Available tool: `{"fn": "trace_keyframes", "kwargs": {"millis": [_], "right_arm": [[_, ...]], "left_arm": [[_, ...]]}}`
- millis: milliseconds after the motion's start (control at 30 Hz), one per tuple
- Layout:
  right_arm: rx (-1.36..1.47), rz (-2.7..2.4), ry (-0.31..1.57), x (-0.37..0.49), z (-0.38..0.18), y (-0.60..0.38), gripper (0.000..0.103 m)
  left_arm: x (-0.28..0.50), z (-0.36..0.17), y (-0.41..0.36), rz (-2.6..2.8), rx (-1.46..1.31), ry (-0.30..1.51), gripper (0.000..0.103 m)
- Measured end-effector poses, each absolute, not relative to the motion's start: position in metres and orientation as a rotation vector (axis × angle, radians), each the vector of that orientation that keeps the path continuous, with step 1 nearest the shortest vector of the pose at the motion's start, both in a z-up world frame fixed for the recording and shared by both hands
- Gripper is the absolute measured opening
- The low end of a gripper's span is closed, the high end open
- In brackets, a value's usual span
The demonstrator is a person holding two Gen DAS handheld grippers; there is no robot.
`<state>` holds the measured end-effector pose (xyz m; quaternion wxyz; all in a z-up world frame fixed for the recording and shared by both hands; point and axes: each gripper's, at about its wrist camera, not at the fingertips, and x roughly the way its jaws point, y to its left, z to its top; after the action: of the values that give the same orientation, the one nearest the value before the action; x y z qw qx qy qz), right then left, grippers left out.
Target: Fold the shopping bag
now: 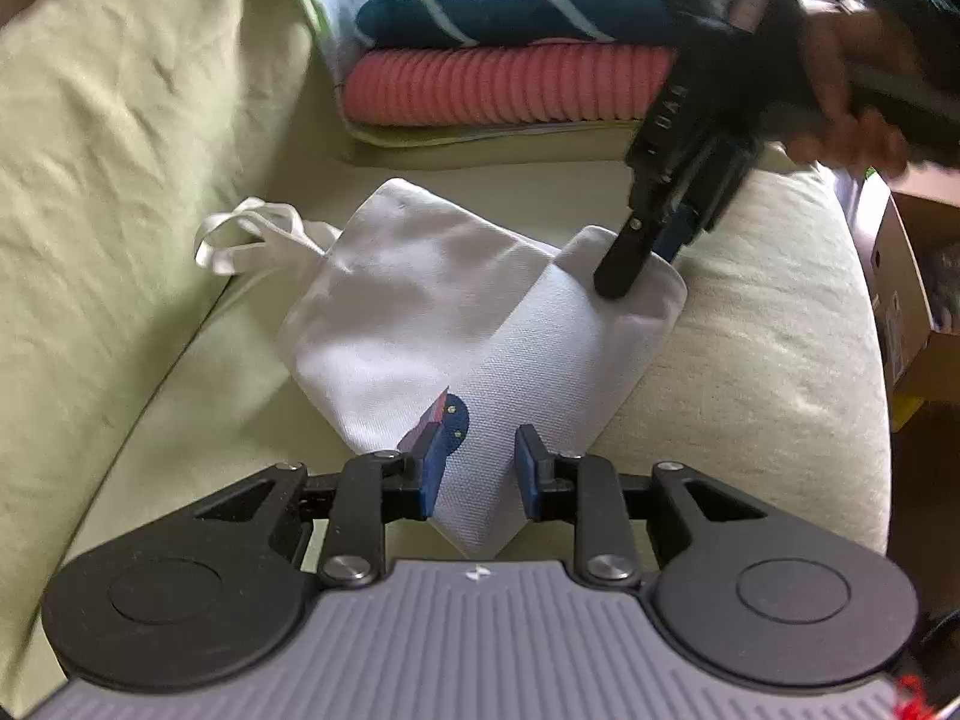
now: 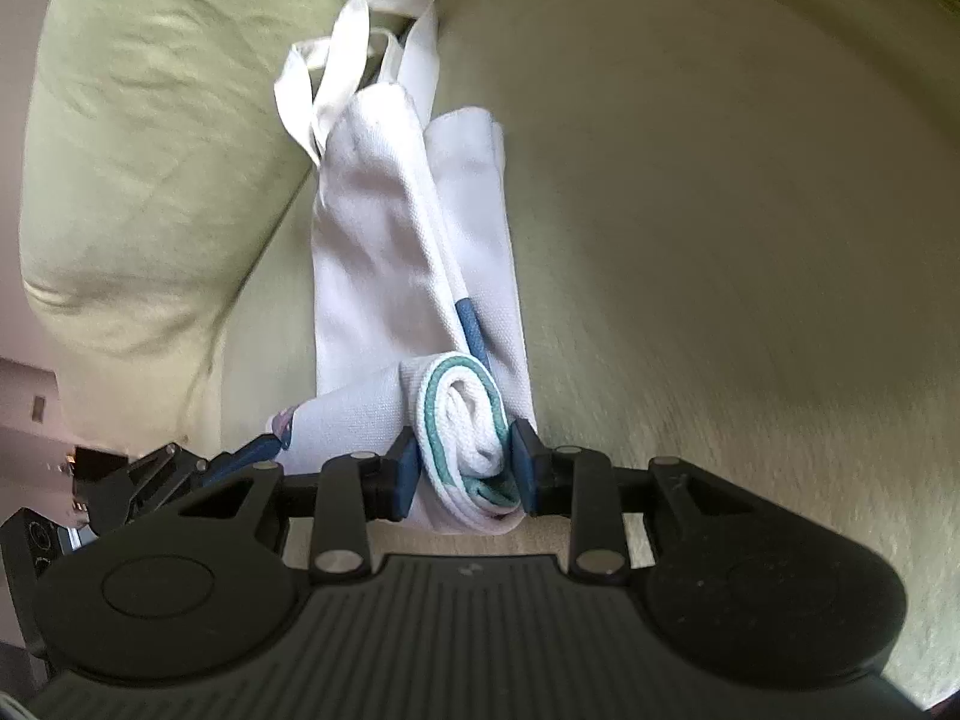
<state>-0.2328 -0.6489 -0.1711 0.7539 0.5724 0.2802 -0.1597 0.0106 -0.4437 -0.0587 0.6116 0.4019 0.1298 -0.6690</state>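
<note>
The white tote bag (image 1: 420, 312) lies half-folded on the green sofa cushion (image 1: 750, 360). The right gripper (image 2: 463, 471) pinches its rolled corner; the left gripper (image 1: 478, 468) straddles its near corner, released.

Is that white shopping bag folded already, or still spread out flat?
Partly folded. One flap of the white shopping bag lies doubled over the rest, and the right gripper pinches bunched layers at its corner.

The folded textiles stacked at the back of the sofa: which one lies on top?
The dark teal one with pale stripes lies on top. The pink ribbed one sits directly beneath it, with a thin pale green layer at the bottom.
</note>
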Motion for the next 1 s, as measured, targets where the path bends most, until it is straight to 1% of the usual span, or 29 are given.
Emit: {"fn": "trace_keyframes", "kwargs": {"millis": [200, 733, 1000], "right_arm": [[1.245, -0.390, 0.575, -0.237, -0.171, -0.643, 0.026], [1.205, -0.406, 0.546, -0.236, -0.170, -0.639, 0.026], [0.975, -0.503, 0.485, -0.235, -0.157, -0.604, 0.028]], "left_arm": [[0.015, -0.066, -0.453, -1.499, 0.909, 0.373, 0.032], [0.015, -0.068, -0.454, -1.486, 0.875, 0.403, 0.032], [0.017, -0.072, -0.459, -1.482, 0.859, 0.425, 0.032]]}}
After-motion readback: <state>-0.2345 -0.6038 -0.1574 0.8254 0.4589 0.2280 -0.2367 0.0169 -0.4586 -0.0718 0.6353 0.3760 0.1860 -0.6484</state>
